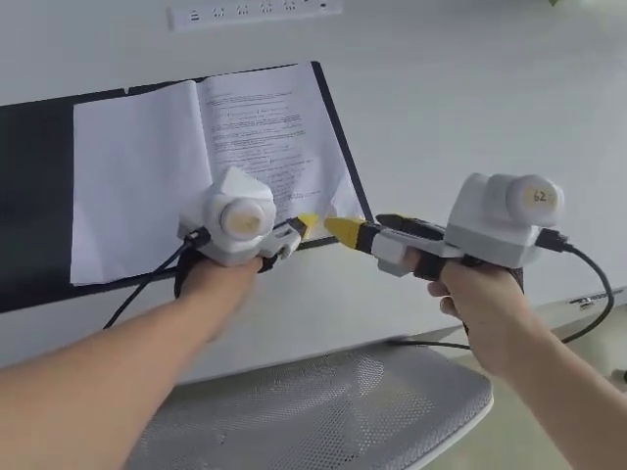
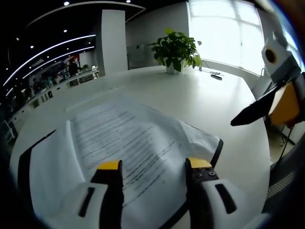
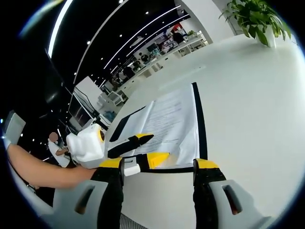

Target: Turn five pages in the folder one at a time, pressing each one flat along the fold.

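An open black folder (image 1: 39, 157) lies on the white table. A blank sheet (image 1: 137, 186) is on its left and a printed page (image 1: 265, 127) on its right. My left gripper (image 1: 299, 230) hovers open over the printed page's near right corner (image 2: 200, 138), jaws apart with nothing between them. My right gripper (image 1: 343, 231) is open just right of that corner, tips pointing left at the left gripper's tips. In the right gripper view the jaws (image 3: 159, 164) stand wide, with the left gripper (image 3: 151, 149) ahead by the folder's edge (image 3: 200, 124).
A white power strip (image 1: 255, 12) runs along the back of the table. A grey mesh chair seat (image 1: 323, 411) sits below the table's near edge. A potted plant (image 2: 176, 47) stands far across the table. Cables trail from both grippers.
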`<action>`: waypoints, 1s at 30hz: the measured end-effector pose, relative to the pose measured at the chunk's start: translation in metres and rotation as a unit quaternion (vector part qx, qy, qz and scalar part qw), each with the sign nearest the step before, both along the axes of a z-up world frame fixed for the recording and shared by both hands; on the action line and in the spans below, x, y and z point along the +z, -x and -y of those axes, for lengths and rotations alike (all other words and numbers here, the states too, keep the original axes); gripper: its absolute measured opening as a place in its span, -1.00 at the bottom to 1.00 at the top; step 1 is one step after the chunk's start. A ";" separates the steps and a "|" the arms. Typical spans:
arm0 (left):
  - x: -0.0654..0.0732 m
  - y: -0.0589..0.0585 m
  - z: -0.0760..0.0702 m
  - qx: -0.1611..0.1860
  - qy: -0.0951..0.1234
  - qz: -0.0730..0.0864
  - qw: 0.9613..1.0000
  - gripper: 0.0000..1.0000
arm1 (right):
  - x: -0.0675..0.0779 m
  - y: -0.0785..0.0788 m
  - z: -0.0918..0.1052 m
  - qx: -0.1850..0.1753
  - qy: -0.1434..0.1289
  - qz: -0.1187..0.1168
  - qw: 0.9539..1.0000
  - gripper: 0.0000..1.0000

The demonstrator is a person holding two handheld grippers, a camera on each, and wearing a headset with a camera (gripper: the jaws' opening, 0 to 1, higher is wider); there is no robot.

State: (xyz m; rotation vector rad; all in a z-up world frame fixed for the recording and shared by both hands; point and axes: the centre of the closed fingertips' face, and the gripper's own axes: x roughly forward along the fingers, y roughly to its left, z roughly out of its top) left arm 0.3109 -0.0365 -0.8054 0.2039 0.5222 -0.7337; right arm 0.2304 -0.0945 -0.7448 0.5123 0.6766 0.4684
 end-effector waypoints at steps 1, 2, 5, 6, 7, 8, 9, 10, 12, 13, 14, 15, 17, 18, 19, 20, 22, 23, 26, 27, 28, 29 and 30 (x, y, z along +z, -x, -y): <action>0.000 0.000 0.000 0.000 0.000 0.001 1.000 0.03 | 0.000 0.000 -0.001 0.001 0.001 0.000 1.000 0.15; 0.000 0.000 0.000 0.000 0.000 0.000 1.000 0.00 | -0.001 0.000 -0.001 0.003 0.001 0.000 1.000 0.15; 0.000 -0.001 0.000 0.000 0.002 0.001 1.000 -0.08 | -0.003 0.000 -0.003 0.005 0.001 -0.002 1.000 0.15; 0.000 -0.002 -0.002 0.003 0.003 0.000 1.000 -0.22 | -0.003 0.000 -0.003 0.005 0.001 -0.002 1.000 0.15; -0.001 -0.002 -0.003 0.001 0.003 -0.001 1.000 -0.30 | -0.003 -0.001 -0.004 0.006 -0.001 -0.002 1.000 0.15; -0.001 -0.002 -0.003 0.001 0.002 0.001 1.000 -0.31 | -0.002 -0.001 -0.004 0.006 -0.002 -0.002 1.000 0.15; -0.001 -0.002 -0.003 0.001 0.003 0.000 1.000 -0.32 | -0.002 -0.002 -0.005 0.007 -0.002 -0.001 1.000 0.15; 0.000 -0.002 -0.003 0.000 0.002 0.001 1.000 -0.35 | -0.002 -0.002 -0.005 0.007 -0.003 0.001 1.000 0.15; 0.000 -0.004 -0.004 0.001 0.004 0.000 1.000 -0.41 | -0.001 -0.004 -0.005 0.004 -0.006 0.003 1.000 0.15; 0.000 -0.003 -0.004 -0.001 0.003 0.000 1.000 -0.43 | -0.001 -0.006 -0.005 0.003 -0.008 0.003 1.000 0.14; 0.001 -0.003 -0.003 -0.002 0.005 -0.002 1.000 -0.45 | -0.001 -0.006 -0.005 0.002 -0.010 0.002 1.000 0.14; 0.001 -0.004 -0.004 0.000 0.007 -0.002 1.000 -0.49 | -0.002 -0.007 -0.005 0.002 -0.010 0.003 1.000 0.13; 0.001 -0.006 -0.006 0.008 0.010 -0.007 1.000 -0.60 | -0.001 -0.010 -0.005 0.002 -0.012 0.006 1.000 0.11; 0.001 -0.008 -0.007 0.011 0.010 -0.005 1.000 -0.64 | -0.001 -0.011 -0.006 0.002 -0.013 0.005 1.000 0.10; 0.001 -0.007 -0.007 0.009 0.010 -0.007 1.000 -0.65 | -0.001 -0.013 -0.007 0.002 -0.013 0.006 1.000 0.10; 0.002 -0.007 -0.006 0.007 0.009 -0.006 1.000 -0.65 | -0.001 -0.015 -0.007 0.001 -0.014 0.007 1.000 0.07; 0.002 -0.007 -0.006 0.008 0.012 -0.007 1.000 -0.65 | -0.001 -0.020 -0.008 0.000 -0.017 0.008 1.000 0.02; 0.002 -0.007 -0.006 0.008 0.012 -0.007 1.000 -0.65 | -0.003 -0.023 -0.007 -0.006 -0.019 0.005 1.000 0.00; 0.002 -0.007 -0.006 0.010 0.013 -0.006 1.000 -0.65 | -0.011 -0.031 -0.004 -0.043 -0.060 -0.027 0.997 -0.07; 0.002 -0.007 -0.006 0.009 0.013 -0.006 1.000 -0.65 | -0.010 -0.033 -0.004 -0.050 -0.077 -0.035 0.995 -0.11; 0.002 -0.007 -0.007 0.009 0.013 -0.005 1.000 -0.65 | -0.012 -0.033 -0.004 -0.057 -0.089 -0.048 0.993 -0.17; 0.002 -0.008 -0.007 0.009 0.013 -0.007 1.000 -0.65 | -0.015 -0.035 -0.002 -0.074 -0.106 -0.062 0.990 -0.20; 0.002 -0.007 -0.007 0.009 0.013 -0.006 1.000 -0.65 | -0.016 -0.037 -0.001 -0.080 -0.112 -0.065 0.988 -0.22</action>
